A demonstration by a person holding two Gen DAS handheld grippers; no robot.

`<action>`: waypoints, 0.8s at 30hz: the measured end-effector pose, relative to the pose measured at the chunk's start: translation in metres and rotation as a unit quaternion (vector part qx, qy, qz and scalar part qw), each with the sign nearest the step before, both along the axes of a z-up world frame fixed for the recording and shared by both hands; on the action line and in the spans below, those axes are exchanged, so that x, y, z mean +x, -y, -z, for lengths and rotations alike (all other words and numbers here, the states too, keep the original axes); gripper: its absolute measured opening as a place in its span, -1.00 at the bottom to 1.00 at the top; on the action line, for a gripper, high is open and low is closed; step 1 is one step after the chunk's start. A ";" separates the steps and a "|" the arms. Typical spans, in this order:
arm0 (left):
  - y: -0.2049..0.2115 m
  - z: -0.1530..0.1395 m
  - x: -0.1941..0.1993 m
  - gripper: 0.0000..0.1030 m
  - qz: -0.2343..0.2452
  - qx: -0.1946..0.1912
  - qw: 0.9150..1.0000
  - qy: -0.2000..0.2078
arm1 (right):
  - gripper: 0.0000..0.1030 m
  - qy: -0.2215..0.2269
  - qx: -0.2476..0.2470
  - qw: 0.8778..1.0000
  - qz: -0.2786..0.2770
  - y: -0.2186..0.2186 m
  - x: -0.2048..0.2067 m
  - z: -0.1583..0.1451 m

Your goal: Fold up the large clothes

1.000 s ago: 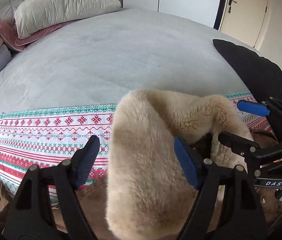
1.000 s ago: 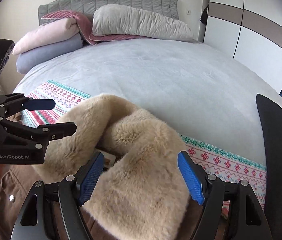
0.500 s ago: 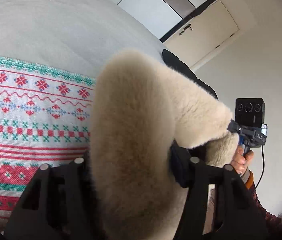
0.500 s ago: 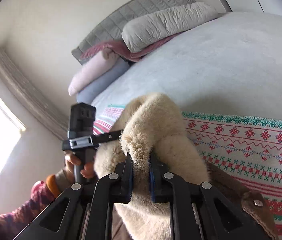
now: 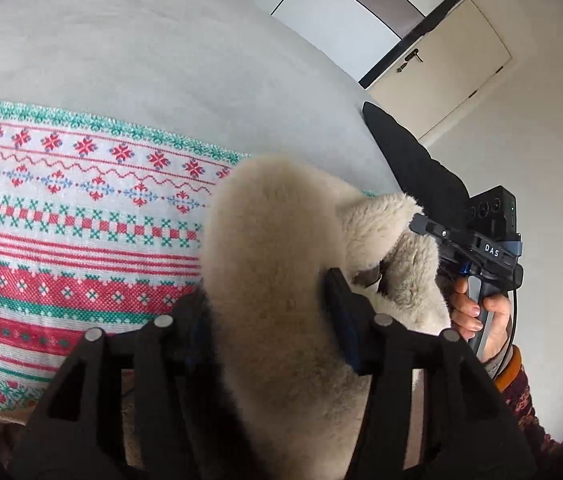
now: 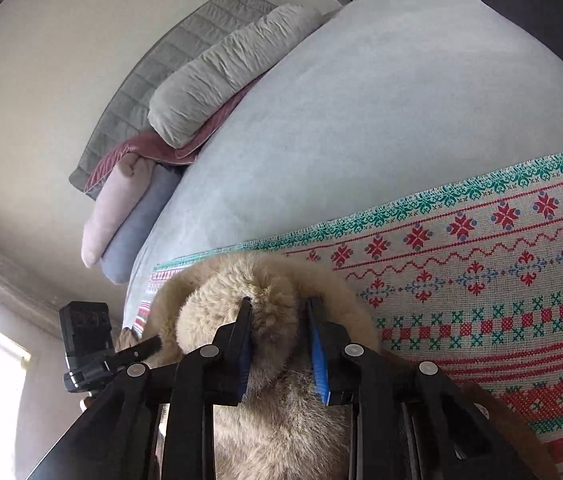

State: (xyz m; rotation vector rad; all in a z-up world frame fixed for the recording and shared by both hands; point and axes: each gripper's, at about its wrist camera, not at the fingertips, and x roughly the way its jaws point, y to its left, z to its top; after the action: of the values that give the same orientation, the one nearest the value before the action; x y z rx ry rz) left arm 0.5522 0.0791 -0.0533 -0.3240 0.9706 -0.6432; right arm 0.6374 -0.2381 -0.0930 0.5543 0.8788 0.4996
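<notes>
Fleece garment (image 5: 273,280), cream pile, bunched between fingers of left gripper (image 5: 269,320) in left wrist view; jaws clamped on thick fold. Right gripper (image 5: 427,226) bites same fleece at far end, hand (image 5: 477,312) on grip. Patterned cloth (image 5: 61,220) beneath, green edge bordering bare grey bedspread (image 5: 161,48).

Right wrist view: right gripper (image 6: 279,344) pinches narrow tuft of garment (image 6: 281,432). Patterned cloth (image 6: 501,280) right, open bedspread (image 6: 381,100) beyond, pillows (image 6: 217,76) at headboard.
</notes>
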 end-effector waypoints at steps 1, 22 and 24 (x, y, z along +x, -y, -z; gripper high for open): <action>0.010 -0.008 0.001 0.43 0.002 0.018 1.000 0.021 | -0.05 0.009 -0.011 1.000 -0.003 -0.002 -0.001 -0.004; -0.017 0.022 0.016 -0.99 -0.187 -0.039 0.981 -0.047 | -0.66 0.042 -0.067 0.997 0.011 -0.018 0.003 0.010; -0.016 0.014 0.013 -0.28 -0.171 -0.042 0.984 -0.036 | -0.51 0.048 -0.071 0.996 0.014 -0.021 -0.003 0.003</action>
State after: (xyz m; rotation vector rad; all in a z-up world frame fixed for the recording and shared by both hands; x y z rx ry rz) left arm 0.5651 0.0948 -0.0676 -0.5786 0.9297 -0.3600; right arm 0.6344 -0.2170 -0.0963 0.4090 0.8066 0.4305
